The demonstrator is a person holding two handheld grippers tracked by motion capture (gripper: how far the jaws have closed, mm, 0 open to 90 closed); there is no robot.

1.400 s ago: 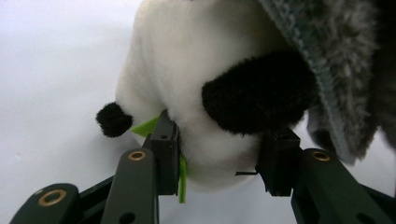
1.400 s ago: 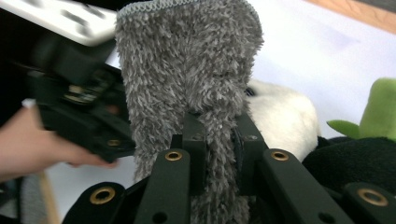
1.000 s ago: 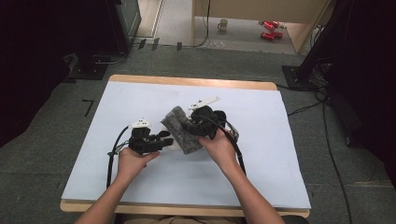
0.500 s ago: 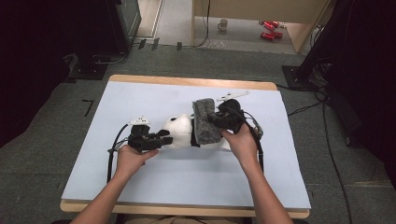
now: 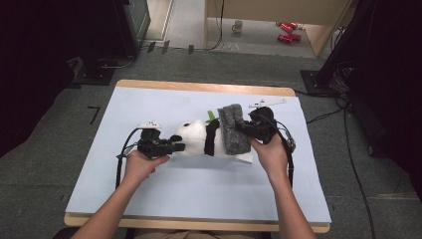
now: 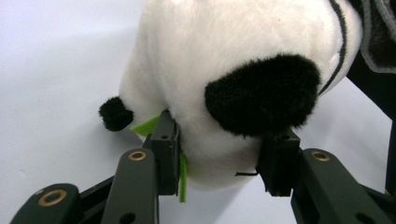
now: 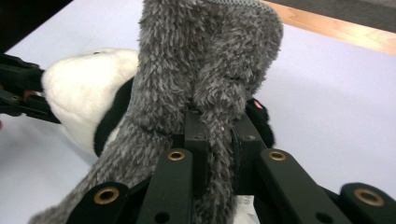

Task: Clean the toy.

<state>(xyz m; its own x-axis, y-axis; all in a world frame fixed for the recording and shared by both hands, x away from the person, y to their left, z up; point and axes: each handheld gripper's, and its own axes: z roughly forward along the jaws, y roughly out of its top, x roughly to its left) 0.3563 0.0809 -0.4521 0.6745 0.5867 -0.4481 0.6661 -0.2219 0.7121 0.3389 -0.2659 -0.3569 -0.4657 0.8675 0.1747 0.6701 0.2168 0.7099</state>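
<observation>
My left gripper point(image 5: 171, 147) sits left of the table's point(image 5: 149, 194) middle, its 2 jaws clamped on the panda's point(image 5: 195, 138) head. In the left gripper view the pads dent the white plush of the panda point(image 6: 243, 84), 1 just under the black ear patch, the other beside a green tag point(image 6: 182, 175). The fur gives under them, so I judge the toy light, soft and springy: no risk of breaking, but a shallow pinch could slide off the pile. A bite low on the head, where the stuffing is thick, looks the surest hold.

The panda lies on its side across the middle of the table, head toward the left edge, body toward the right, well clear of all 4 edges.

Over its rear half hangs the grey cloth point(image 5: 233, 130), draped and partly lifted. It is a fluffy fleece, limp, and it will sag and fold wherever I don't carry it.

My right gripper point(image 5: 245, 129), right of centre, has its jaws pressed together on a fold of that cloth point(image 7: 205, 79), as the right gripper view shows, with fleece bunched between the pads. I judge a doubled fold the best place to grip; a single thin edge might slip free of the pads.
</observation>
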